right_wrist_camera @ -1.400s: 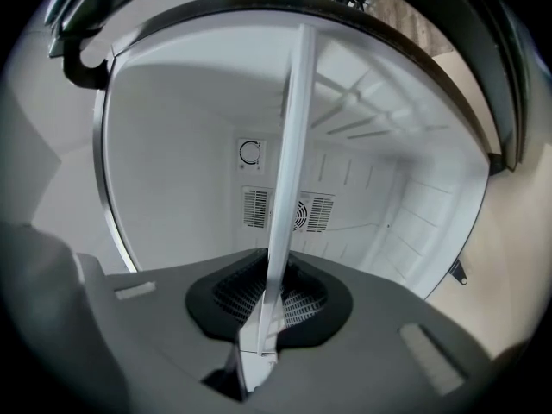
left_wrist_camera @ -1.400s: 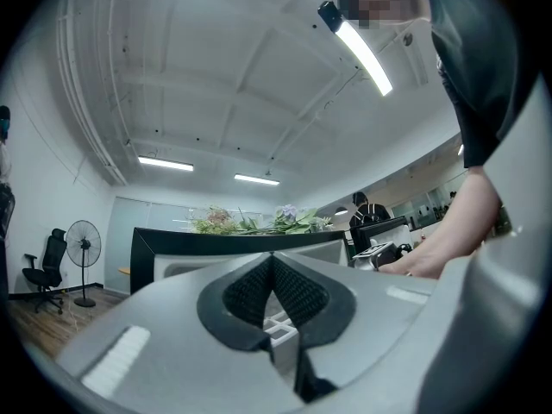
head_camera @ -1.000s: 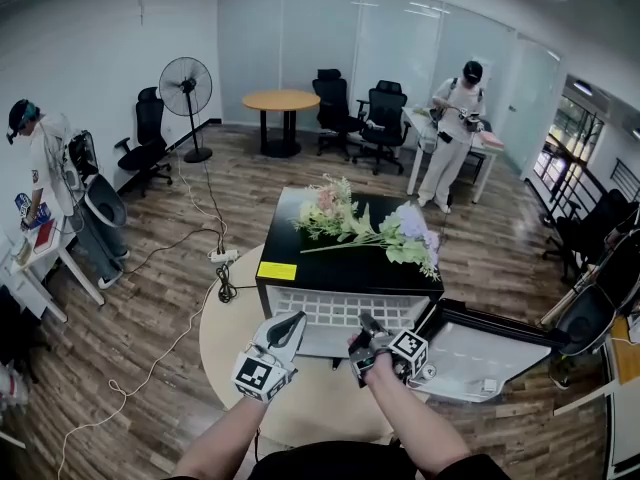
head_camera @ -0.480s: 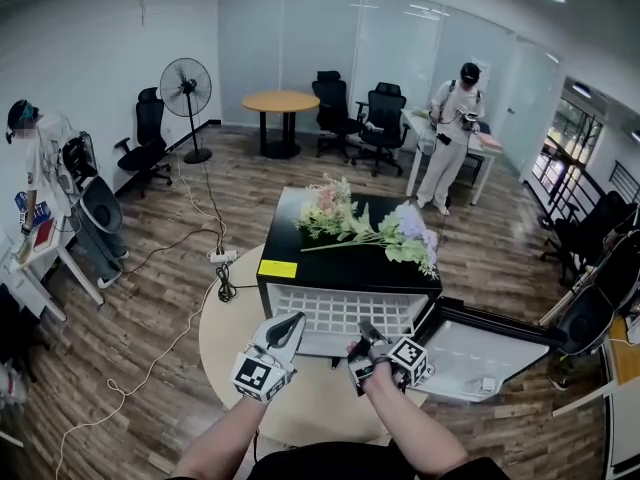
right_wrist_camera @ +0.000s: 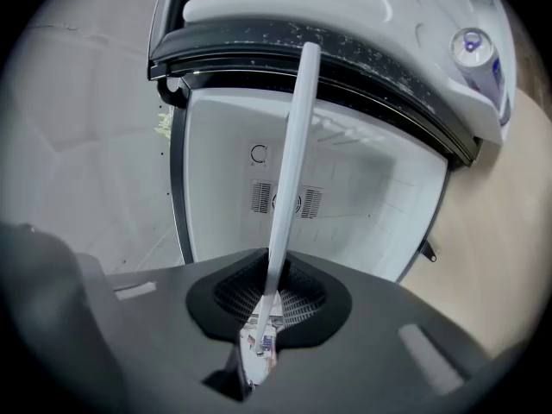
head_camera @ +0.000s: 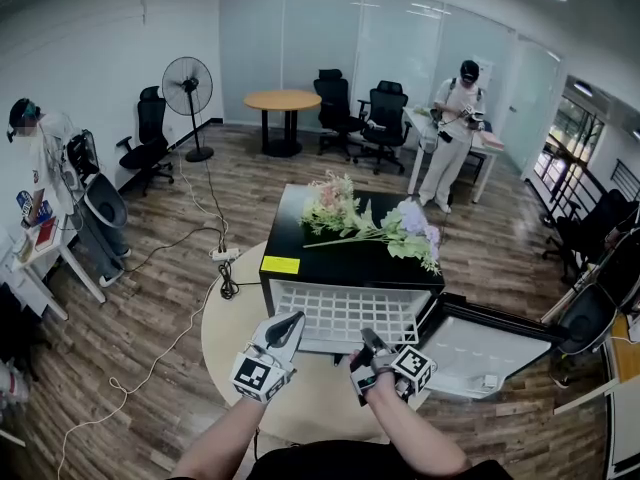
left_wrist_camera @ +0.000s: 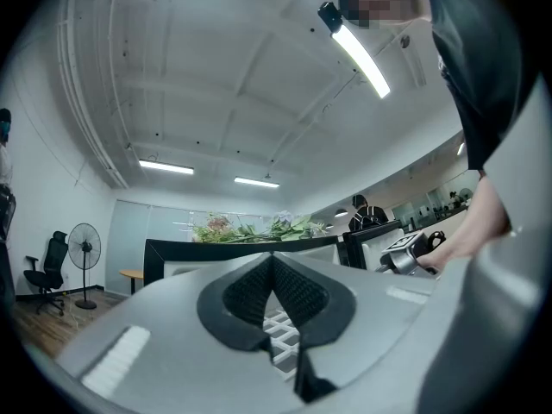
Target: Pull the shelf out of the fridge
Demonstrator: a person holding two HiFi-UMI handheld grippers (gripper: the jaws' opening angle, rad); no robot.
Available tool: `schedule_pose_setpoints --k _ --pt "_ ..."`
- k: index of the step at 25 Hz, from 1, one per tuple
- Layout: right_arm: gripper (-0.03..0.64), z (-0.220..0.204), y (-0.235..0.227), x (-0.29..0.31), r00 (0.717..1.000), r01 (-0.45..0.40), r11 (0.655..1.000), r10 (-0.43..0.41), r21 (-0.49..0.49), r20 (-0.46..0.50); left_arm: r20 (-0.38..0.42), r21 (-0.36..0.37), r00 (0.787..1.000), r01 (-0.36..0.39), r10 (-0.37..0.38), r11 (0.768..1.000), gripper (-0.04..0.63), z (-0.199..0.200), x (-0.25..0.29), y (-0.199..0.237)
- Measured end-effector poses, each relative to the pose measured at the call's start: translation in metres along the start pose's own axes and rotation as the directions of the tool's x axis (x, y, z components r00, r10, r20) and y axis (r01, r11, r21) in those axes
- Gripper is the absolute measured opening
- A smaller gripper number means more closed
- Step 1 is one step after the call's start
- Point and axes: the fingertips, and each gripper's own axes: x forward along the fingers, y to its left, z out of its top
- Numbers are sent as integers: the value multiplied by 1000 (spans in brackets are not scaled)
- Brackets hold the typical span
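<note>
From overhead, the white wire shelf (head_camera: pixel 345 316) sticks partway out of the black fridge (head_camera: pixel 350 260) on the round surface (head_camera: pixel 235 333), with the right gripper (head_camera: pixel 367 339) at its front edge. Left gripper view: the left gripper (head_camera: pixel 291 322) is pressed together, empty, beside the shelf. Right gripper view: the jaws pinch the shelf's thin rim.

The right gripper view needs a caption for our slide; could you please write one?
Right tongs shut on the edge of the white shelf, with the interior of the open fridge beyond.
</note>
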Motion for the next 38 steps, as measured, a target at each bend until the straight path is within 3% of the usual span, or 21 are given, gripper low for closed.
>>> schedule_pose_setpoints --k 15,18,20,22,25,32,38 --pt "38 -26 1 -42 1000 9 999 -10 -47 -16 -3 11 1000 18 -18 1000 0 1 -6 -8" --pt "32 -29 6 -54 999 35 981 -41 -190 -29 -3 12 1000 26 -26 1000 0 1 -4 -12" --pt "34 -33 14 -60 997 46 926 -65 -375 -38 -2 10 1000 29 -29 1000 0 1 -3 -13" --pt "32 -32 18 -65 997 42 870 -70 -491 -40 -3 8 999 35 -35 999 0 0 -2 -15" --pt "32 -27 16 -70 994 69 790 -106 -609 -25 -7 -1 999 44 -44 999 0 -3 0 -18" --pt "32 -14 14 -84 988 116 552 -152 -826 37 -14 -10 999 50 -50 999 0 -10 4 -19" --pt "32 -8 26 -95 987 133 273 -121 -953 103 -20 -14 999 49 -49 999 0 -14 8 -16"
